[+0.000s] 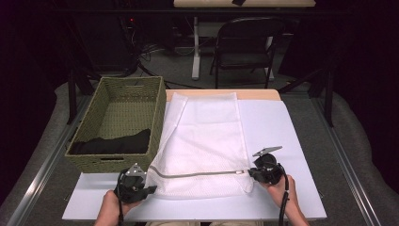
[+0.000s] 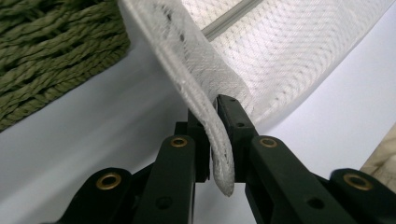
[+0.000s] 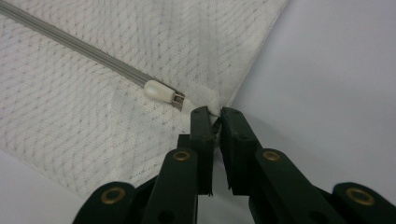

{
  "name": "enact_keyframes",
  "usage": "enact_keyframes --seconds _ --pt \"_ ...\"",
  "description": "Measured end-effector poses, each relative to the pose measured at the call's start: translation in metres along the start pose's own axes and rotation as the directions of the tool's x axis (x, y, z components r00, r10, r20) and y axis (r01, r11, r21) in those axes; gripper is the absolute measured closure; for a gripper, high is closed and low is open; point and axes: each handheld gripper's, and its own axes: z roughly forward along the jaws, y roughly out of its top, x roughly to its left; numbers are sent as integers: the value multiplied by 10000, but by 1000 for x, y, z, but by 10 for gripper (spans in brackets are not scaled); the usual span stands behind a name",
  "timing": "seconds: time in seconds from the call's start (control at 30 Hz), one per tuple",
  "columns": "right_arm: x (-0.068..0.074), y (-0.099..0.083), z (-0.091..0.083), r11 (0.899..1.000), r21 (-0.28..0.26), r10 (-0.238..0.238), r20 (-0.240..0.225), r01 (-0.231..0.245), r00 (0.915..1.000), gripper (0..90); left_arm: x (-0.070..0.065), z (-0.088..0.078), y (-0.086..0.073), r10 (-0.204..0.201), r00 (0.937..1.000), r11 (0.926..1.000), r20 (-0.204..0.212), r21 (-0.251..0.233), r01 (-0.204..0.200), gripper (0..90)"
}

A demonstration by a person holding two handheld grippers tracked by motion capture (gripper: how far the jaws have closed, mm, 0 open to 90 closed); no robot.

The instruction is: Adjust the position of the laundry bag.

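A white mesh laundry bag (image 1: 202, 141) lies flat on the white table top, its grey zipper (image 1: 197, 174) running along the near end. My left gripper (image 1: 149, 189) is shut on the bag's near left corner; in the left gripper view a folded strip of mesh (image 2: 219, 154) is pinched between the jaws. My right gripper (image 1: 251, 173) is shut on the bag's near right edge, just beside the white zipper pull (image 3: 159, 90). In the right gripper view a bit of mesh (image 3: 215, 112) sits between the jaw tips.
A green woven basket (image 1: 117, 160) stands left of the bag with dark cloth (image 1: 115, 142) in its near end. Its corner (image 2: 51, 51) is close to my left gripper. A folding chair (image 1: 247, 44) stands beyond the table. White table surface (image 1: 282, 136) lies right of the bag.
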Motion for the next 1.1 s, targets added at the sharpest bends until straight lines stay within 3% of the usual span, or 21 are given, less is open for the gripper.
enact_keyframes --seconds 0.3,0.57,0.73,0.93,1.03,1.1 --pt "-1 -7 -9 10000 9 38 -17 -38 10000 835 -2 2 0 49 9998 9999 184 128 -51 838" --pt "-3 -12 -15 9999 145 -43 90 42 10000 835 -7 6 0 380 9984 9982 422 444 -399 849" --pt "-4 -16 -19 9999 137 12 63 -13 10000 835 -9 7 -1 381 9980 9981 496 455 -404 849" --pt "-5 -24 -23 9996 267 -57 155 53 9999 835 -15 8 -2 685 9940 9940 858 795 -754 846" --pt "-5 -25 -23 9993 351 -121 178 114 9998 834 -16 8 -1 903 9922 9909 858 923 -982 784" --pt "-6 -25 -22 9992 396 -108 156 101 9998 828 -15 4 0 856 9950 9912 511 966 -902 590"
